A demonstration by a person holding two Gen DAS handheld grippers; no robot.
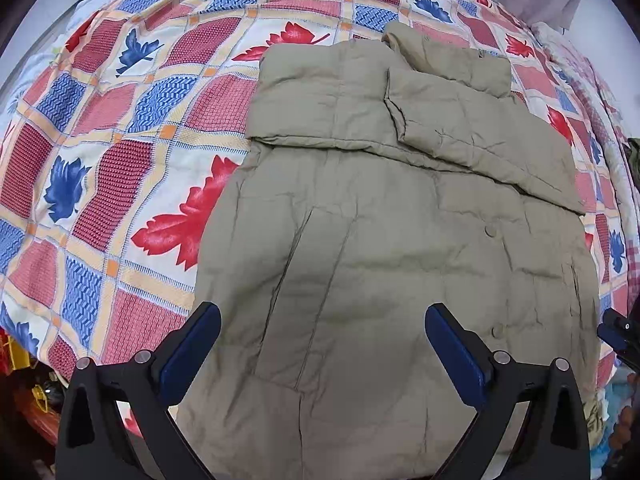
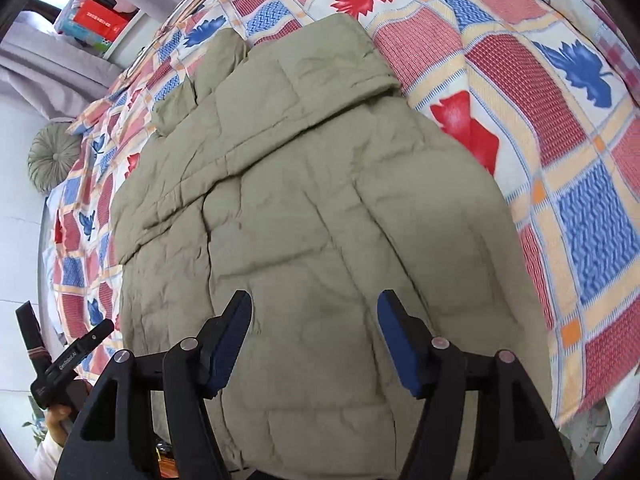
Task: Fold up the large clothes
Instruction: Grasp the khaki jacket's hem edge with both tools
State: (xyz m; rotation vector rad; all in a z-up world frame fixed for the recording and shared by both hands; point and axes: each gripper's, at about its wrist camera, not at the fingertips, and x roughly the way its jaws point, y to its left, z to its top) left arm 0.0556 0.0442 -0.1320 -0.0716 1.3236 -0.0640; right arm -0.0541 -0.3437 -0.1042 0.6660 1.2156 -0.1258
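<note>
An olive-green padded jacket [image 1: 380, 220] lies flat on the bed, both sleeves folded across its chest and the collar at the far end. It also shows in the right wrist view [image 2: 320, 208]. My left gripper [image 1: 322, 320] is open and empty, hovering over the jacket's near hem on its left side. My right gripper [image 2: 315, 308] is open and empty, hovering over the hem on the right side. The left gripper shows at the left edge of the right wrist view [image 2: 76, 356], and the right one at the right edge of the left wrist view [image 1: 618, 332].
The bed carries a patchwork quilt [image 1: 120, 160] with red and blue leaves. A round grey cushion [image 2: 52, 156] lies at the head end. Boxes [image 2: 96, 20] stand by the window. Red and yellow clutter [image 1: 24, 380] lies beside the bed.
</note>
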